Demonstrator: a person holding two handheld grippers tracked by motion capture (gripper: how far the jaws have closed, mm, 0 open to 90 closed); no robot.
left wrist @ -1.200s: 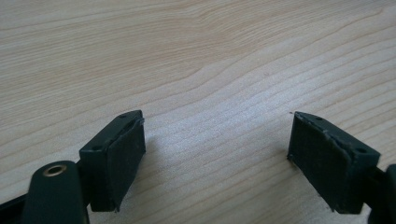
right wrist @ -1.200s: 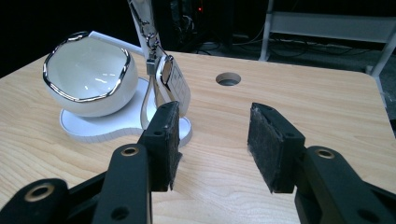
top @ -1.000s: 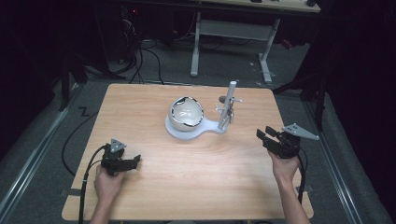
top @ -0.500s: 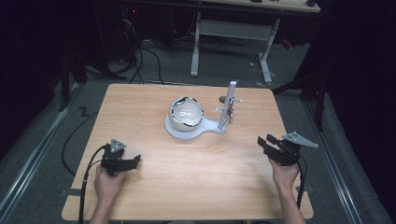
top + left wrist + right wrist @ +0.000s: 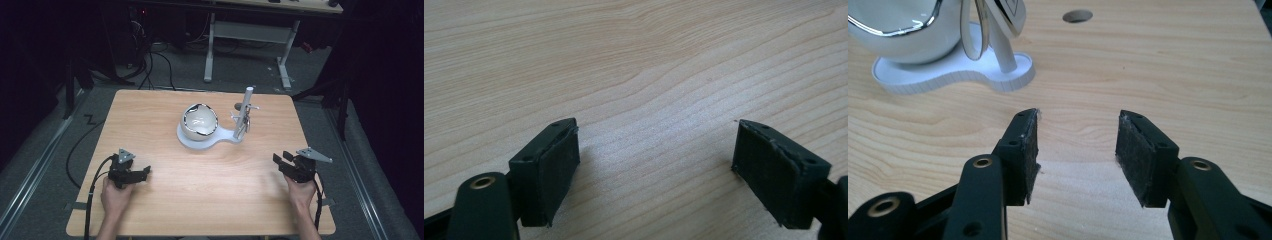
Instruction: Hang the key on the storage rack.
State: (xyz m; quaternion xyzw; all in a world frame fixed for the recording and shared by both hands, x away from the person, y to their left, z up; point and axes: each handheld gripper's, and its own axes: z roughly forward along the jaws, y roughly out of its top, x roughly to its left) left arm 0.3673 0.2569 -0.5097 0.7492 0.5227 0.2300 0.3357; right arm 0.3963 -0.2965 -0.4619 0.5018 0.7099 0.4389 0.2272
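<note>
Our right gripper (image 5: 286, 161), low at the frame's lower right, has just been opening its jaws with nothing between them. We see the white stand (image 5: 207, 141) with its bowl (image 5: 199, 121) up-left of it, nearer than to our open left gripper (image 5: 141, 173).

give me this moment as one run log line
left gripper: open, empty, low over table | right gripper: jaws just opening, empty, near table's right edge | white stand with bowl: untouched, table centre
</note>
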